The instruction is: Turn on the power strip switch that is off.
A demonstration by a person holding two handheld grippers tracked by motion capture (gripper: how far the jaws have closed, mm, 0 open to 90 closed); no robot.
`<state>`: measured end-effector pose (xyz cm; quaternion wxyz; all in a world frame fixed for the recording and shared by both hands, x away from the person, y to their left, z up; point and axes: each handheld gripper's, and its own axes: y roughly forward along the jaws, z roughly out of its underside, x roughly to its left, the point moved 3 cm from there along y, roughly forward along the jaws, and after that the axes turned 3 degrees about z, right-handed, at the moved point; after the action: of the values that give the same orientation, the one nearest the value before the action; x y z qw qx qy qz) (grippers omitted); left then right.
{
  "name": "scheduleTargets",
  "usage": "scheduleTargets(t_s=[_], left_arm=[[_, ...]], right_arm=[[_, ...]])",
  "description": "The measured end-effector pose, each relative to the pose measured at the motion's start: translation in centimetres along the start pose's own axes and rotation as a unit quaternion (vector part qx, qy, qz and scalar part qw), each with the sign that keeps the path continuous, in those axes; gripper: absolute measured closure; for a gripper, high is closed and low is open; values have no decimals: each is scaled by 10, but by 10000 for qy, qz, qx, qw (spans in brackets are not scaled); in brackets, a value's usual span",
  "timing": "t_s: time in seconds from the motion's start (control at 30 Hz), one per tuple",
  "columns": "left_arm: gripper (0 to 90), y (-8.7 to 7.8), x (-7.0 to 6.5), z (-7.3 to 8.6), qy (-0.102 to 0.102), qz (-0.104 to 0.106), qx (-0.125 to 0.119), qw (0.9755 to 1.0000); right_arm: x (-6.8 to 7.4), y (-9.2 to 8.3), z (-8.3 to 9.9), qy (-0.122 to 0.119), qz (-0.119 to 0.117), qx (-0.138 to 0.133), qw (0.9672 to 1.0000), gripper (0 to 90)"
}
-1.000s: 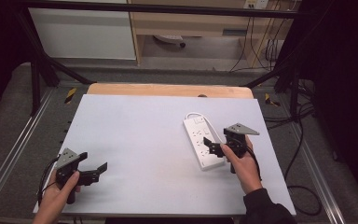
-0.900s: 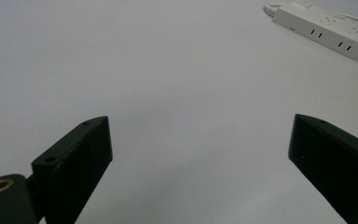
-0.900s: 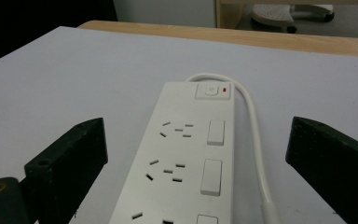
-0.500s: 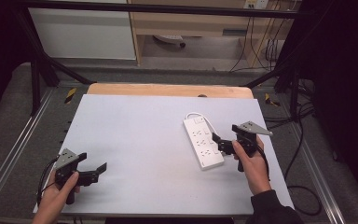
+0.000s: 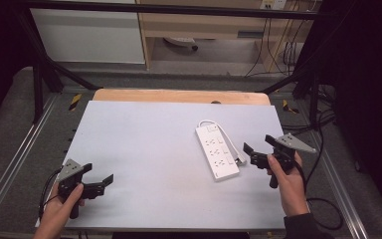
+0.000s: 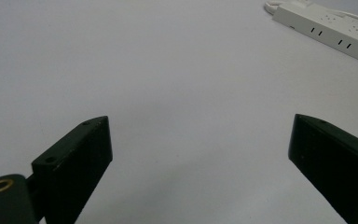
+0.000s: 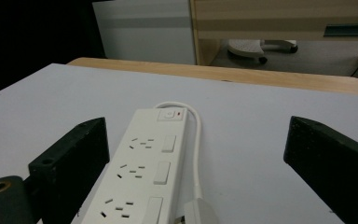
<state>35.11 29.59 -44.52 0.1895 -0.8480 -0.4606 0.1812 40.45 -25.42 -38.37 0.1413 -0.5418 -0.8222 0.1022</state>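
Moved: right gripper (image 5: 256, 152) drew back toward 4 o'clock, off the power strip (image 5: 217, 152); jaws wide, empty
Left gripper (image 5: 101, 183): 7 o'clock; wide, empty
Progress: nothing grasped; goal unstated

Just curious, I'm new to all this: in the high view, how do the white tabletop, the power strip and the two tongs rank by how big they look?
1. White tabletop
2. Power strip
3. Right tongs and left tongs: they look alike in size, so unranked.

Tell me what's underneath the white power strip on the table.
The power strip lies flat on the white tabletop, with its cord looped alongside it. Its body covers the surface beneath, so anything trapped under it can't be seen.
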Motion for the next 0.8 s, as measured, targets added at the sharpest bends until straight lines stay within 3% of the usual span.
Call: scheduleTargets(t_s=[0.33,0.8], left_arm=[[62,-1,2,0,-14,-12,-1,10000],[62,-1,3,0,-31,-39,-10,10000]], right_arm=[[-23,-24,9,127,221,-92,9996,71],[-42,-40,30,208,399,-7,9990,72]])
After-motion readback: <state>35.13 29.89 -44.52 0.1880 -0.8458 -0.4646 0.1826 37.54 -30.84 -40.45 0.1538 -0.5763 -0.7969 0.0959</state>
